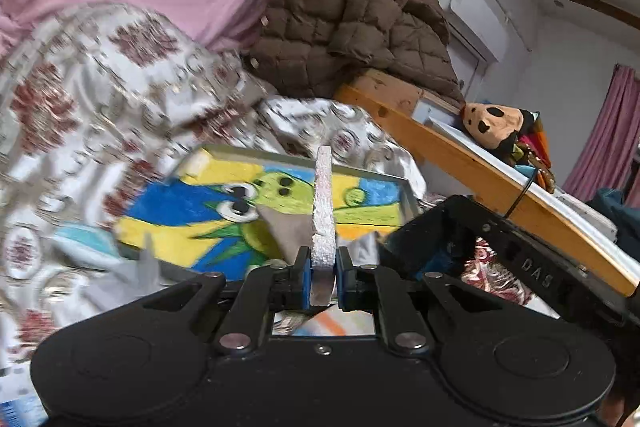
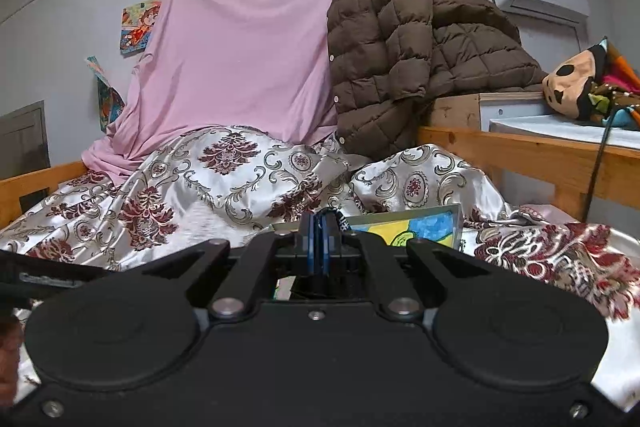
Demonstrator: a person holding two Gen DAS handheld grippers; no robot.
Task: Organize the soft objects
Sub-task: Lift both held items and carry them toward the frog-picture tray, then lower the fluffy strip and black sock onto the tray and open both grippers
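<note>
Clearly little is tidied yet. On the bed, the patterned satin quilt (image 2: 224, 179) lies rumpled, a pink sheet (image 2: 240, 59) and brown puffer jacket (image 2: 404, 39) heaped behind. The left gripper (image 1: 323, 269) is clamped on a white foam strip (image 1: 324, 211) above a framed frog picture (image 1: 256, 211). The right gripper (image 2: 319, 239) is closed; whether it pinches anything I cannot tell.

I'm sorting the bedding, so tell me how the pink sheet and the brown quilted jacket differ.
The pink sheet is smooth, thin and plain; the brown quilted jacket is puffy, stitched in squares and has pale snaps along its edge. The sheet is spread wide from the rail near the ceiling; the jacket is bunched over the wooden frame. Both drape down onto the patterned satin quilt.
</note>
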